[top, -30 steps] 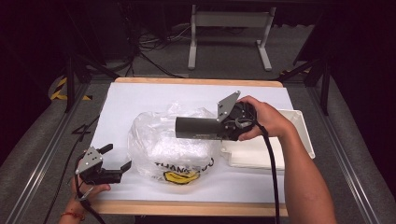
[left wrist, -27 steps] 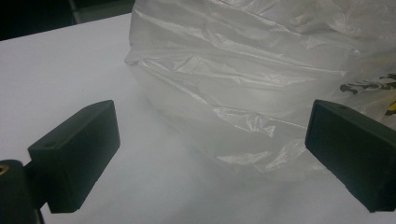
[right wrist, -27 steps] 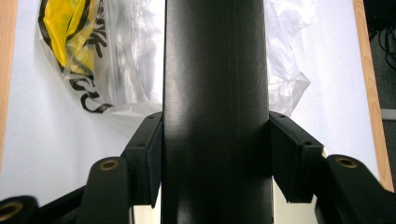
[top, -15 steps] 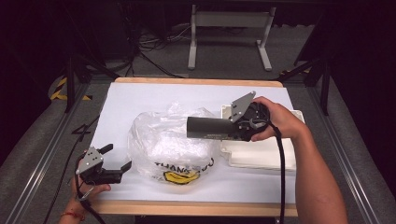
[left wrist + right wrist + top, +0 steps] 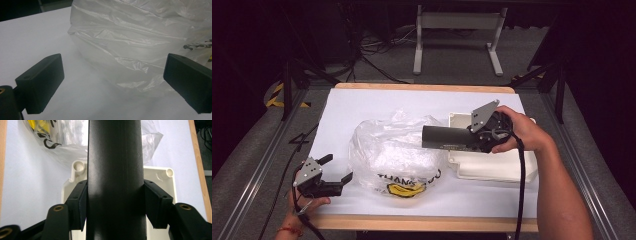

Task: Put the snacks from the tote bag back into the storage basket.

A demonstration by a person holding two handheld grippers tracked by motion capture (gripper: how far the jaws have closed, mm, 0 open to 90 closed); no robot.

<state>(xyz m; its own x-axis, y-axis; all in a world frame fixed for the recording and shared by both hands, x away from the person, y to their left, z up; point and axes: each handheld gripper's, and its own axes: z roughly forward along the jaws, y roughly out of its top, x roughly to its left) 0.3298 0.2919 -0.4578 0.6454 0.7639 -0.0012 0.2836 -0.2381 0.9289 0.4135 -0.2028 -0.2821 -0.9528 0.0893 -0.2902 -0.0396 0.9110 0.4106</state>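
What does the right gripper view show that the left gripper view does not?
Right gripper view: the right gripper shut on a black tube, with a white box beneath and the table's wooden edge. Left gripper view: the left gripper, open, its fingers empty above the white tabletop. Both: the clear plastic bag with black print, lying on the white top.
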